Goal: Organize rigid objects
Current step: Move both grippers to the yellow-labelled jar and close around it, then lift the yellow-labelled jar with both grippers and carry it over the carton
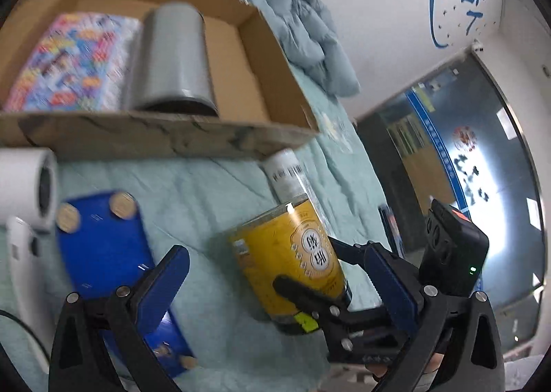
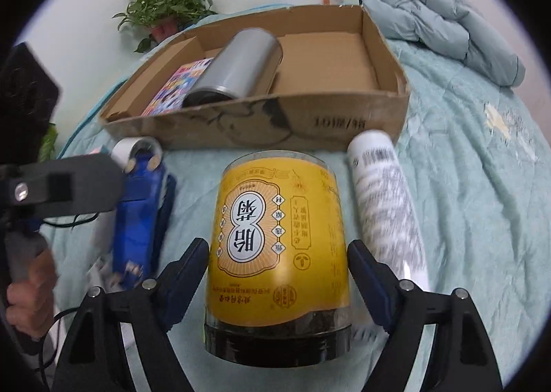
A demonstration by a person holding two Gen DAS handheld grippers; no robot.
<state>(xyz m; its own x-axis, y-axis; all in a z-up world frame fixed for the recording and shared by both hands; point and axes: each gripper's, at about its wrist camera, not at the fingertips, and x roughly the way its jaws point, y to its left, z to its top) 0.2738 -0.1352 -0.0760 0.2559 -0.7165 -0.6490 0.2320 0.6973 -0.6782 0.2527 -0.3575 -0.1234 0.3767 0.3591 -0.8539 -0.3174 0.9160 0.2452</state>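
A yellow-labelled jar (image 2: 279, 247) with a black lid lies between the fingers of my right gripper (image 2: 279, 261), whose blue pads (image 2: 187, 264) press its sides. It also shows in the left wrist view (image 1: 289, 257), held by the right gripper (image 1: 320, 285). My left gripper (image 1: 275, 278) is open and empty above the bed, beside the jar. A cardboard box (image 2: 261, 123) holds a grey cylinder (image 2: 237, 68) and a colourful pack (image 2: 179, 85). A white tube (image 2: 385, 199) lies right of the jar. A blue flat object (image 1: 103, 247) lies left.
A light green bedsheet (image 2: 465, 185) covers the bed. A pale blue jacket (image 2: 444, 23) is bunched at the far right. A white roll (image 1: 31, 185) and a white device (image 1: 24, 271) lie at the left. A potted plant (image 2: 165, 10) stands behind the box.
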